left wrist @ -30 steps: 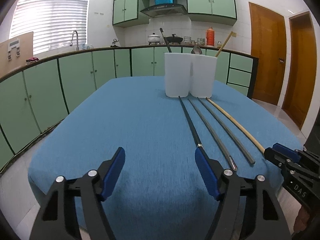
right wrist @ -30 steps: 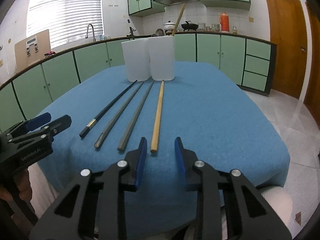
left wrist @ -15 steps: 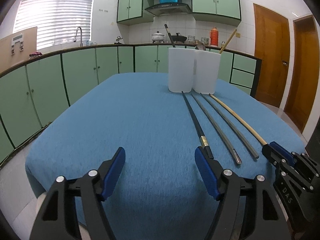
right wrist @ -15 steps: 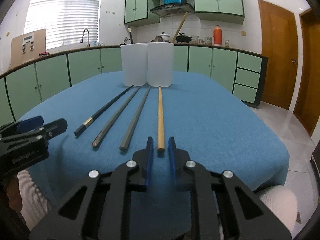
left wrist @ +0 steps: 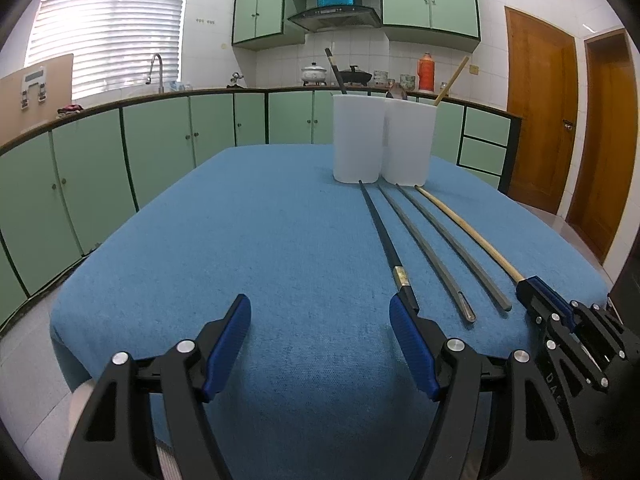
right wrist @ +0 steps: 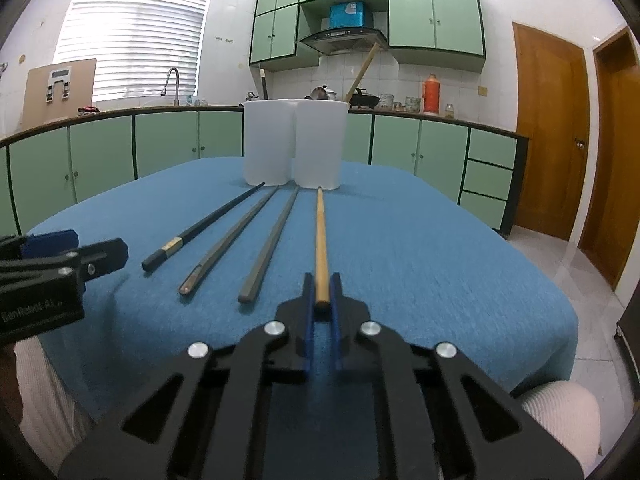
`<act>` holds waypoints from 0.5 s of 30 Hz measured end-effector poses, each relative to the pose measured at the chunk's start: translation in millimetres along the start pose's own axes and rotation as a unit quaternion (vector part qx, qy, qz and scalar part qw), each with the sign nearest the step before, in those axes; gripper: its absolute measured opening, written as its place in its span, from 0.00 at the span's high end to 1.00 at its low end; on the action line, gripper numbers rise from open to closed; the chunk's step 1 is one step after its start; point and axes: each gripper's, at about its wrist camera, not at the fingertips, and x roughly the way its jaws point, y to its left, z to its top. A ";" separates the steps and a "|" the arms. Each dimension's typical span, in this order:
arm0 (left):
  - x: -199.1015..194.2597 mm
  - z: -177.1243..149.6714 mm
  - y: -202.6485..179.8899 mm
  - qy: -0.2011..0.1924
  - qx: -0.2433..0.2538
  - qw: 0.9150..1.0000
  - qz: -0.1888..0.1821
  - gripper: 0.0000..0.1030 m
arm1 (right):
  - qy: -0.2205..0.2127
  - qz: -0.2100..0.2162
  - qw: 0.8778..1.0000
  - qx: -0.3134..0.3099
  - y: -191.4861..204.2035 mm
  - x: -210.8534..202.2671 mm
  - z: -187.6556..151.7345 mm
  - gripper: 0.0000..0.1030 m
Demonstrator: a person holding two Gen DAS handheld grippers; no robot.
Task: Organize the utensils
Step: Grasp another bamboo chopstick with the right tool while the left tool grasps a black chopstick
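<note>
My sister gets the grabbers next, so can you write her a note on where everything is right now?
Right gripper: shut on the near end of the wooden chopstick, which lies on the blue cloth.
Left gripper: open, holding nothing, low over the cloth beside the black chopstick.
Two grey chopsticks lie between those two.
Two white cups stand at the far end, already holding some utensils.
Left: lift the wooden chopstick into a cup, then the other three.
</note>
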 end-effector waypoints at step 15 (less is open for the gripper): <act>2.9 2.9 -22.3 0.001 0.014 1.000 -0.024 0.39 | 0.004 -0.017 0.999 0.033 -23.5 -13.1 -0.2 0.94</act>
